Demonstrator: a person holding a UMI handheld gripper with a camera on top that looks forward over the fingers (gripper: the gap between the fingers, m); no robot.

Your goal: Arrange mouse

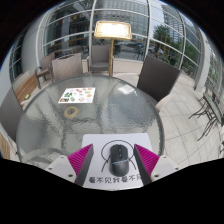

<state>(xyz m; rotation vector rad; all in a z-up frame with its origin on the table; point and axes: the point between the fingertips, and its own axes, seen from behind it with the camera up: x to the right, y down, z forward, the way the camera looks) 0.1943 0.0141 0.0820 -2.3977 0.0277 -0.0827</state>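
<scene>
A black computer mouse [118,155] lies on a white mouse mat [112,140] printed with black characters, on a round glass table [50,125]. My gripper [116,164] is low over the mat with the mouse between its two fingers. The left finger's magenta pad [80,161] and the right one [150,160] each stand a small gap away from the mouse's sides. The gripper is open and the mouse rests on the mat.
A printed card [75,96] and a small ring-shaped object [70,116] lie on the table beyond the mat to the left. Chairs stand at the far side, left [60,66] and right [156,72]. Glass walls lie beyond.
</scene>
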